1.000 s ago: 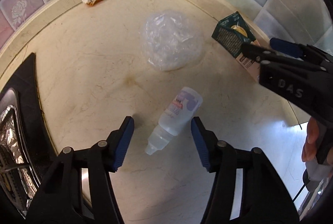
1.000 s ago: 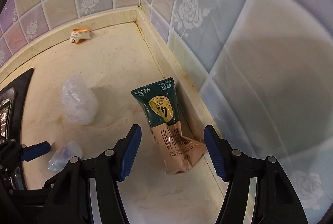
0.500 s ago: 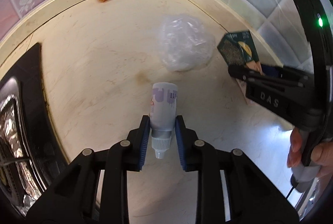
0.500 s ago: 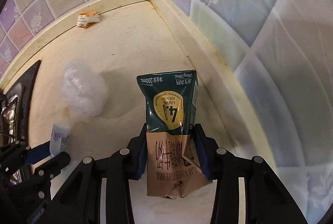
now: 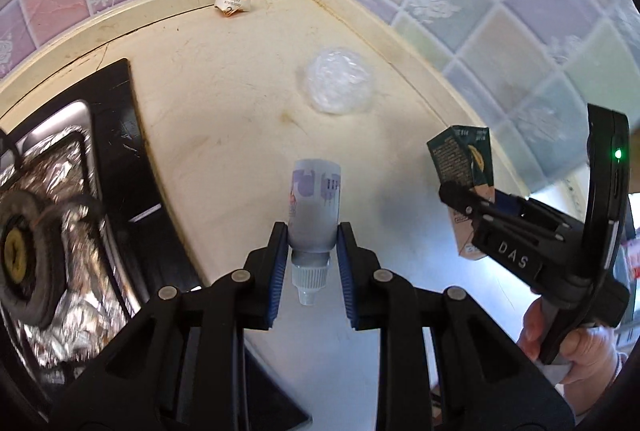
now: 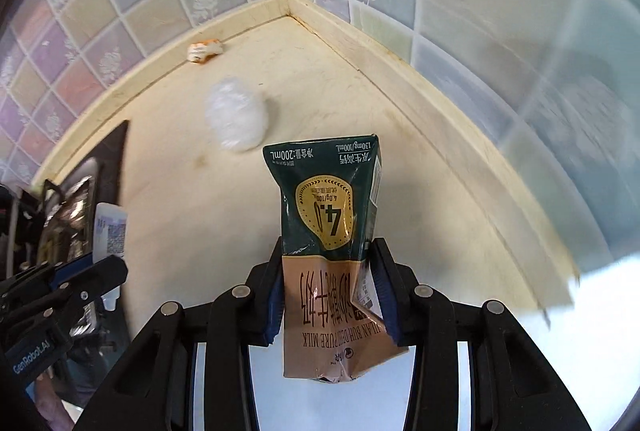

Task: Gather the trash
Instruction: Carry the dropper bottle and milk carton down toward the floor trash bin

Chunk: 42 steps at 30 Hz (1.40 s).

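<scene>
Both grippers, left (image 5: 311, 263) and right (image 6: 327, 291), clamp my haul, bottle (image 5: 314, 207) and carton (image 6: 332, 239); next I need a bin, unseen.

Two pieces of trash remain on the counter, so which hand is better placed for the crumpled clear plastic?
Neither is free: left gripper clamps the small bottle, right gripper the milk carton. Probably the right; the clear plastic lies just beyond its carton.

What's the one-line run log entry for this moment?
left hand-held gripper: shut on small bottle | right hand-held gripper: shut on milk carton | on counter: plastic wad, wrapper
</scene>
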{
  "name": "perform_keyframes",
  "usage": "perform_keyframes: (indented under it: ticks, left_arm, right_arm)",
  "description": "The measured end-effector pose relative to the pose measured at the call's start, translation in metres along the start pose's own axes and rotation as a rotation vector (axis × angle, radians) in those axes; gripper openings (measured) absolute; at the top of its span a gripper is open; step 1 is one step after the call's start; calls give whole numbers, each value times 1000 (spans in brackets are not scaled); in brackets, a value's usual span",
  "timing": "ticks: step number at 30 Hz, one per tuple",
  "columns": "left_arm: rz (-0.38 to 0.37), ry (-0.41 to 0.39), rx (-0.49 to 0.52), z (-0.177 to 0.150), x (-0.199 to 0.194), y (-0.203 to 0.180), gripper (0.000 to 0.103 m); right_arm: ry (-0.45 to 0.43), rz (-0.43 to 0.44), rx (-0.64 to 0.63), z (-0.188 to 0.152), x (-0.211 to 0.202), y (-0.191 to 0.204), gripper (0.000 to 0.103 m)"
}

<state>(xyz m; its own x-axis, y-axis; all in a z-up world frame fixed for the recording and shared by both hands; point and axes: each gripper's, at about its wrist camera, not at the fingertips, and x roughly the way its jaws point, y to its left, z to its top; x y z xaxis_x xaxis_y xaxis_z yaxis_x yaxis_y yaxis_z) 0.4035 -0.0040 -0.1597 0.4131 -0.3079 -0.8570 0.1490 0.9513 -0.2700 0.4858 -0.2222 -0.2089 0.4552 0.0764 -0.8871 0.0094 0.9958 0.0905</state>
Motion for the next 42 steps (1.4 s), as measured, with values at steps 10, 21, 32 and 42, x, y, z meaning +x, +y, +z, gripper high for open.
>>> perform_keyframes:
  ticks: [10, 21, 32, 42]
  left_arm:
    - [-30, -36, 63, -76, -72, -24, 22]
    - [7, -101, 35, -190, -136, -47, 22]
    - [36, -105, 28, -322, -142, -89, 22]
    - [76, -3, 56, -395, -105, -90, 22]
  right_arm:
    - [-60, 41, 32, -100, -94, 16, 39]
    - [-75, 122, -19, -225, -166, 17, 39]
    - [-29, 135, -81, -359, -182, -1, 39]
    - [55, 109, -97, -454, -159, -12, 39]
